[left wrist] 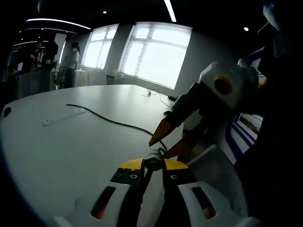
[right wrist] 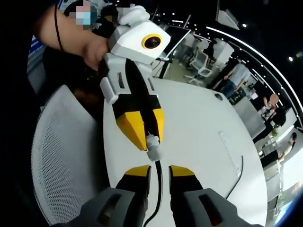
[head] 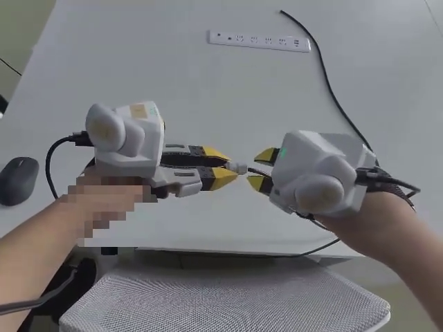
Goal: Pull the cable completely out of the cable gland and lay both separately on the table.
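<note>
My left gripper [head: 223, 167] is shut on a small white cable gland [head: 237, 167], held in the air above the table's near edge. A thin black cable [right wrist: 158, 182] leaves the gland [right wrist: 152, 147] and runs between the jaws of my right gripper [right wrist: 159, 171], which stand slightly apart on either side of it without pinching it. In the head view the right gripper [head: 262, 169] faces the left one, tips a short gap apart. From the left gripper view, the gland [left wrist: 153, 159] sits at my left gripper's [left wrist: 152, 165] yellow tips, with the right gripper [left wrist: 166, 143] just beyond.
A white power strip [head: 259, 40] lies at the table's far side, and a black cord [head: 333, 93] runs from it toward the right. A dark mouse [head: 17, 180] sits at the left edge. A grey mesh chair [head: 221, 301] is below the white table's near edge [head: 208, 245].
</note>
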`<state>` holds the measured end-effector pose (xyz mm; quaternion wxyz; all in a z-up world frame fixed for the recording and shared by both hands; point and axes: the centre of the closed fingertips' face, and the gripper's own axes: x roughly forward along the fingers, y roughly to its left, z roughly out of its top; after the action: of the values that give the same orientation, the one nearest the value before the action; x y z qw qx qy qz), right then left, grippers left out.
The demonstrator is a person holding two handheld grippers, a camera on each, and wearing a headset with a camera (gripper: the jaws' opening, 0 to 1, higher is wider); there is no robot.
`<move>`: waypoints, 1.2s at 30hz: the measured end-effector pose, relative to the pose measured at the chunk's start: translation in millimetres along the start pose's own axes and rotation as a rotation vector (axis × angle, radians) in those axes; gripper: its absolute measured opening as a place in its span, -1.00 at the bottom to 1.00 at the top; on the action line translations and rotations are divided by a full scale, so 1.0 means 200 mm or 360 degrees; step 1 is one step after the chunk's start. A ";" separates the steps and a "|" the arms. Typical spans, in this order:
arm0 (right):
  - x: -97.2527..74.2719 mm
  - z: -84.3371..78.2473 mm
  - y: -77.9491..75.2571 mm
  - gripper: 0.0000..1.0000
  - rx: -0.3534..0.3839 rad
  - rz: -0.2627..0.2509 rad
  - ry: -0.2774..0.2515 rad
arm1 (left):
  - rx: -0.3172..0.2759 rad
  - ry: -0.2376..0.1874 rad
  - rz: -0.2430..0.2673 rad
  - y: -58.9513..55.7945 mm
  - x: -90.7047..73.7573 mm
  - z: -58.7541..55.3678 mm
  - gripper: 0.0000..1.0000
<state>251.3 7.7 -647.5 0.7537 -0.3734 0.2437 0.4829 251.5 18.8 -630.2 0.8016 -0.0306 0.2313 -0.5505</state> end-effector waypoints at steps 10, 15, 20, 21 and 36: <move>0.01 0.00 0.00 -1.00 0.0032 -0.0033 -0.0020 | 0.0013 0.0014 -0.0001 -0.01 0.01 -0.01 -0.70; -0.01 0.01 -0.05 -1.00 0.0113 -0.0129 -0.0086 | 0.0026 -0.0029 0.0003 0.00 0.01 0.03 -0.70; -0.02 -0.06 -0.09 -1.00 0.0199 -0.0174 -0.0058 | 0.0049 -0.0029 0.0008 0.01 0.01 0.04 -0.70; -0.02 -0.07 -0.09 -1.00 0.0232 -0.0175 -0.0064 | 0.0053 -0.0030 0.0007 0.00 0.01 0.04 -0.70; -0.01 -0.30 -0.16 -1.00 0.0744 -0.0217 -0.0018 | 0.0091 -0.0010 0.0003 -0.01 0.02 0.04 -0.70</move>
<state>279.3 -49.7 -671.5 0.8518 -0.2018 0.3188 0.3635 254.4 13.1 -624.2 0.8033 -0.0092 0.2129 -0.5562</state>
